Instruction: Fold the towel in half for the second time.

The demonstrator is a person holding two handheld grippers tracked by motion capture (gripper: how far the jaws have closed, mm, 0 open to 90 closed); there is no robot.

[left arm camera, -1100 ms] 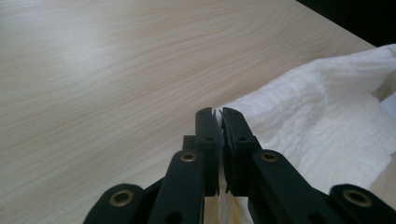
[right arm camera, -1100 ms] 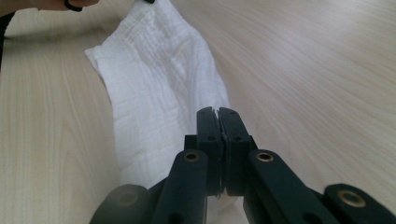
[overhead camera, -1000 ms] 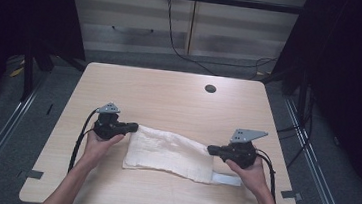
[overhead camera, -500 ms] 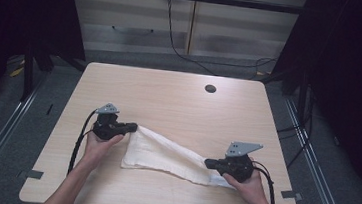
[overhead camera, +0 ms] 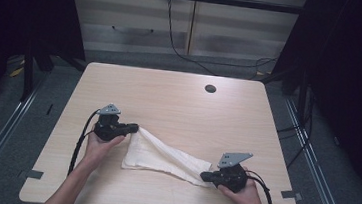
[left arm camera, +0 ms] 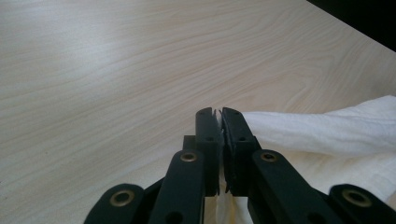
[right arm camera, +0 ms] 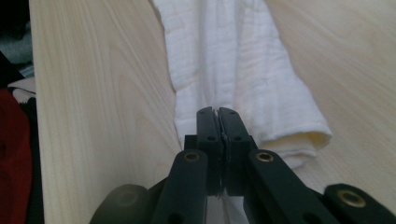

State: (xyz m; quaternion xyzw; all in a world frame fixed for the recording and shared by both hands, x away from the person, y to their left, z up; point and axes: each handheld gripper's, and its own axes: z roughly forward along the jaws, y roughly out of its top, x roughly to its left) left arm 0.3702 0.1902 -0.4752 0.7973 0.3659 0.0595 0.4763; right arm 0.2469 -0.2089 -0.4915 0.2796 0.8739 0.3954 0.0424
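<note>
We had swung the right gripper (overhead camera: 205,175) nearer us — both it and the left gripper (overhead camera: 135,127) stayed clamped on the towel (overhead camera: 164,155), slanting it for a fold.

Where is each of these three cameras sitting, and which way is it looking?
High view: above the person's side, looking forward and down at the table; forearms, hands and both tongs show.
Left gripper view: rides the left tongs, looking along shut jaws.
Right gripper view: rides the right tongs, likewise.
All three share the white towel.
</note>
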